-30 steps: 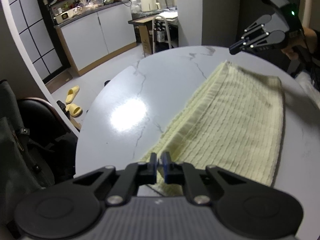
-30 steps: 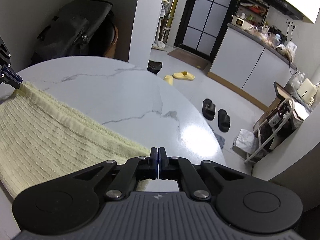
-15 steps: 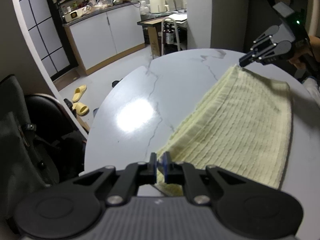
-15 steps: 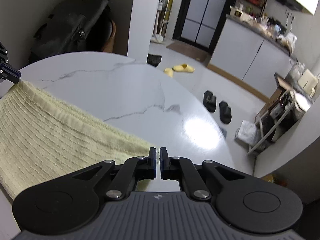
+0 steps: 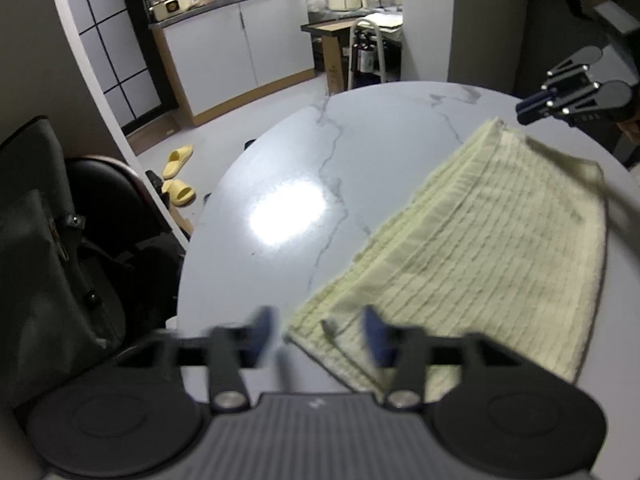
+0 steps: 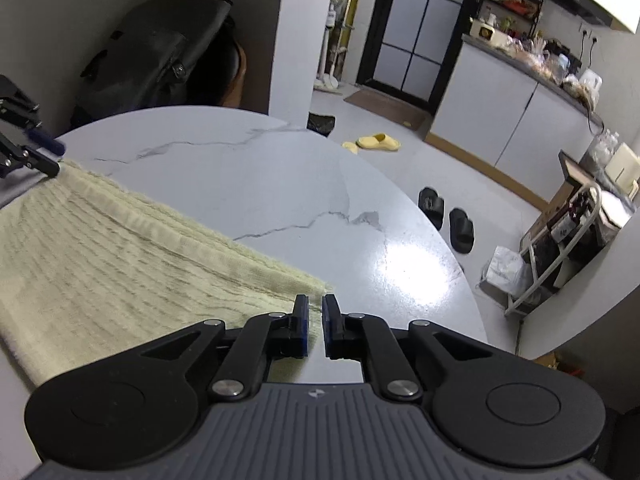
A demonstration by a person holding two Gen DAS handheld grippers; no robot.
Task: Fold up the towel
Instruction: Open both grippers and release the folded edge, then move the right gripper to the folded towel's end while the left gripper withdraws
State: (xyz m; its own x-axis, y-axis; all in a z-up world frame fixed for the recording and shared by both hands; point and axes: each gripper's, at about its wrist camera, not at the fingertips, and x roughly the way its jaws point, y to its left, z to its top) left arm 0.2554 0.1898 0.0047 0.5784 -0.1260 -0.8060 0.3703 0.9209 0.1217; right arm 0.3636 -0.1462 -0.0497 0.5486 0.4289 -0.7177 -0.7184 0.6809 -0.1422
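A pale yellow ribbed towel (image 5: 480,240) (image 6: 100,264) lies folded flat on the round white marble table (image 5: 280,160) (image 6: 240,168). My left gripper (image 5: 318,330) hovers over the towel's near corner, its jaws opening wide and blurred, with the corner lying loose between them. From the right wrist view the left gripper (image 6: 50,156) shows at the far left edge beside that corner. My right gripper (image 6: 315,316) sits at the opposite corner, its jaws opening with a narrow gap and no cloth pinched. In the left wrist view the right gripper (image 5: 522,112) hangs just above that corner, apart from it.
A dark chair with a black bag (image 5: 40,260) (image 6: 160,52) stands against the table's edge. On the floor beyond lie yellow slippers (image 5: 178,176) (image 6: 378,142) and black slippers (image 6: 448,220). White cabinets (image 5: 240,48) and a wire rack (image 6: 560,248) stand farther off.
Both grippers were shut on the towel's corners. The left jaws have sprung wide and dropped their corner; the right jaws have parted a little and let theirs go.
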